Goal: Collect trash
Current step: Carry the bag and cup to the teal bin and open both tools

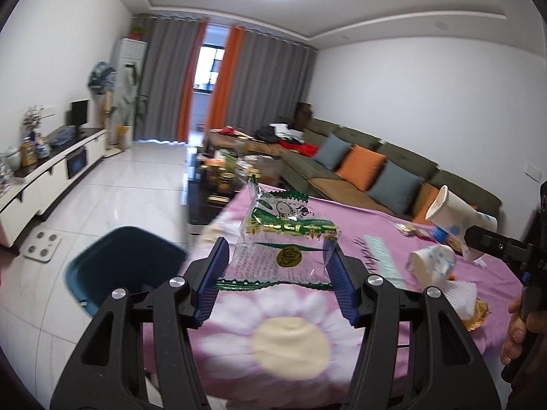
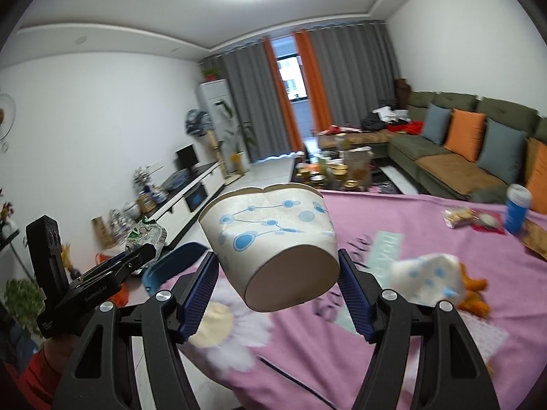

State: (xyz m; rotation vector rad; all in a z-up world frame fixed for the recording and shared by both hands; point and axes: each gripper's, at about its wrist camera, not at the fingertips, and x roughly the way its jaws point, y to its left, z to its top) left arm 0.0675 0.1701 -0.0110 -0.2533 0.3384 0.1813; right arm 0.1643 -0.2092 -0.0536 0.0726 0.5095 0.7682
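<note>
left gripper (image 1: 277, 278): jaws part-open, clamped on wrapper (image 1: 278, 239), held above pink bench (image 1: 342, 341) | right gripper (image 2: 278, 292): jaws wide, clamped on cup (image 2: 273, 239) | bin (image 1: 126, 266) beside bench

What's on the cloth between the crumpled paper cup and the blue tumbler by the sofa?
In the right wrist view, between the crumpled paper cup and the blue tumbler lies a snack packet with a red wrapper beside it; otherwise bare pink cloth.
</note>
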